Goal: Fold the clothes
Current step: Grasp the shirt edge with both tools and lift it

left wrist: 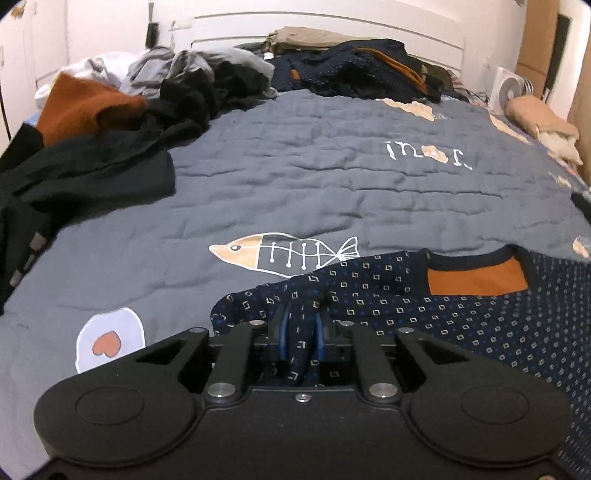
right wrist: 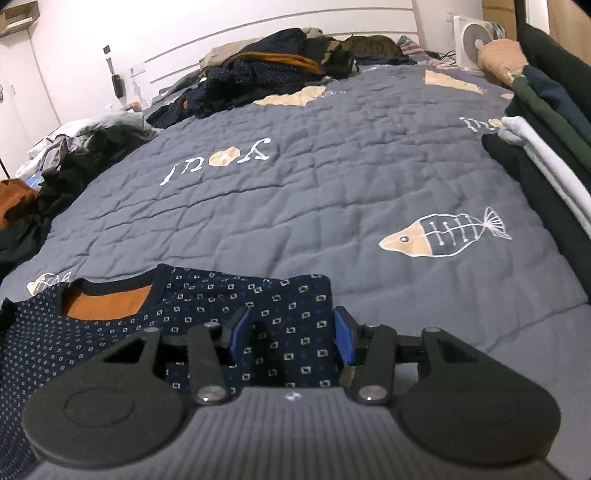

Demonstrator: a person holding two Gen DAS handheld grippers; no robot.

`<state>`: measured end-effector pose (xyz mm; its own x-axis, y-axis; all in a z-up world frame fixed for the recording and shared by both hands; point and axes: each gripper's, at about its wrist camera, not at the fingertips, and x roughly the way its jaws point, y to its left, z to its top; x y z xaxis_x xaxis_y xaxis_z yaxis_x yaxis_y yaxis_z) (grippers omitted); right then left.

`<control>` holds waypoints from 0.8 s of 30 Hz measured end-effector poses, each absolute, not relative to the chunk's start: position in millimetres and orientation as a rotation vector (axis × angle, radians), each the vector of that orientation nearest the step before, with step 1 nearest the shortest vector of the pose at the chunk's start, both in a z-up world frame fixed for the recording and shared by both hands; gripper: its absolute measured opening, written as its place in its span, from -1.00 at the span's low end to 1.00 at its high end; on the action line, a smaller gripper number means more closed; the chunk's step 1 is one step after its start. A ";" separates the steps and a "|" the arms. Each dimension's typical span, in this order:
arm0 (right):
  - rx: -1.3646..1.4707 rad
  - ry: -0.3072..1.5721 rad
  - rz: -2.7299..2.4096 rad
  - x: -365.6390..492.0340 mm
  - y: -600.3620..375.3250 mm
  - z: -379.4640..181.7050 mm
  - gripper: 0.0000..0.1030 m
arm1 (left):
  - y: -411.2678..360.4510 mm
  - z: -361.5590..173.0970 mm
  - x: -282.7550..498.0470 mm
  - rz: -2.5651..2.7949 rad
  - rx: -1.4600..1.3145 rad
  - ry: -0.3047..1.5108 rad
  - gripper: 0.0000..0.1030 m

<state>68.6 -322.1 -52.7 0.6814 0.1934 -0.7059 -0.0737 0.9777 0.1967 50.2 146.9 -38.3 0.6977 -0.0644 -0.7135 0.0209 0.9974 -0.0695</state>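
Navy knit, dotted with small pale squares, fills the nearest ground in both wrist views: one patterned sweater [left wrist: 406, 299] lies flat at the near edge of the bed, its collar turned away from the cameras and an orange-brown patch [left wrist: 476, 280] showing inside the neck. The left gripper [left wrist: 303, 332] has its two blue pads nearly together, pinching a raised fold of the sweater's shoulder. The right gripper [right wrist: 291, 336] stands with its jaws spread; a bunched part of the other shoulder sits between the two blue pads [right wrist: 240, 332], and the fabric does not look pressed by them.

Beyond the sweater stretches one grey-blue quilt [right wrist: 295, 206], crumpled in shallow ridges. Two fish-skeleton prints can be counted, one in each view [left wrist: 284, 254], and a white patch with a pink heart [left wrist: 109, 339] lies left of the left gripper. White lettering [right wrist: 218, 162] sits mid-quilt.

Along the left edge runs a loose heap of dark clothes [left wrist: 85, 177] with one rust-coloured garment [left wrist: 85, 107] on it. On the right edge is a stack of folded garments [right wrist: 546, 147]. Farthest off, against the white headboard [left wrist: 325, 26], is another pile of navy and khaki clothes [left wrist: 351, 66], with one white fan [right wrist: 474, 37] at the right corner.
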 end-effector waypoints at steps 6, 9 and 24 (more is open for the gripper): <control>0.169 0.803 0.142 76.8 -322.1 -61.1 -0.10 | 146.6 -38.5 49.2 -0.048 -0.045 0.789 -0.72; 0.237 0.797 0.148 77.5 -325.3 -61.2 -0.65 | 148.3 -36.5 48.8 -0.045 -0.053 0.778 -0.74; 0.336 0.656 0.147 102.9 -330.1 -19.2 -0.90 | 159.0 -0.3 65.6 -0.007 -0.107 0.622 -0.87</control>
